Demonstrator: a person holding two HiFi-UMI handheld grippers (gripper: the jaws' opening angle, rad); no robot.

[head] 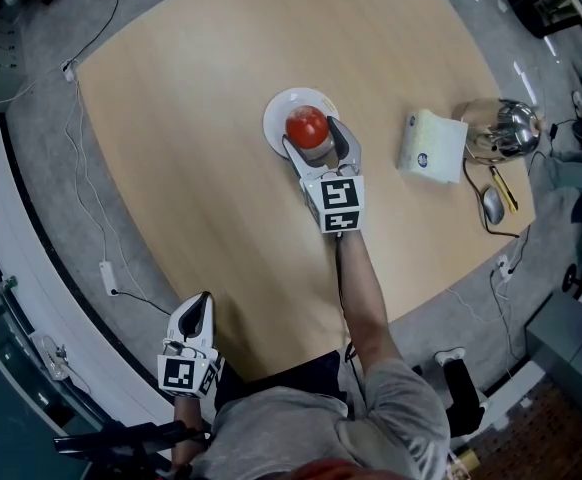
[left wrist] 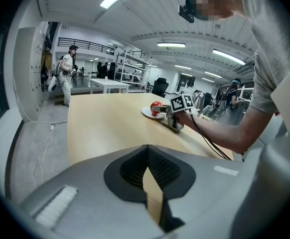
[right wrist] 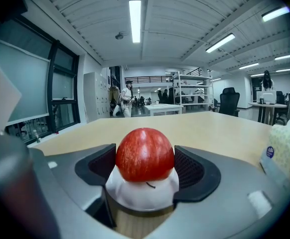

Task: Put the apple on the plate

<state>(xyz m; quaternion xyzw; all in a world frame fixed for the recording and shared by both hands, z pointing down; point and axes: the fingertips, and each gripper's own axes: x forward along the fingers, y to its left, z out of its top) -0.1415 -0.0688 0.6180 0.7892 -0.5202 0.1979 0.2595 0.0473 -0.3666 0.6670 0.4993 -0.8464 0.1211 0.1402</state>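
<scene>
Apple (right wrist: 145, 155): between the right tool's (right wrist: 145, 159) jaws, resting on the plate (right wrist: 142, 195) just under its tips.
Right tool: closed on the apple's sides, arm stretched forward over the worktop (head: 221, 88).
Left tool (head: 203, 303): jaws together, empty, well behind it at the worktop's near edge.
Next, likely: open, draw straight back.

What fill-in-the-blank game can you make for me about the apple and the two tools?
1. The right tool has the red ____ between its jaws.
2. Under that fruit lies a plate that is ____ in colour.
3. The left tool, near the table's edge with its jaws together, holds ____.

Missing words: apple; white; nothing.
</scene>
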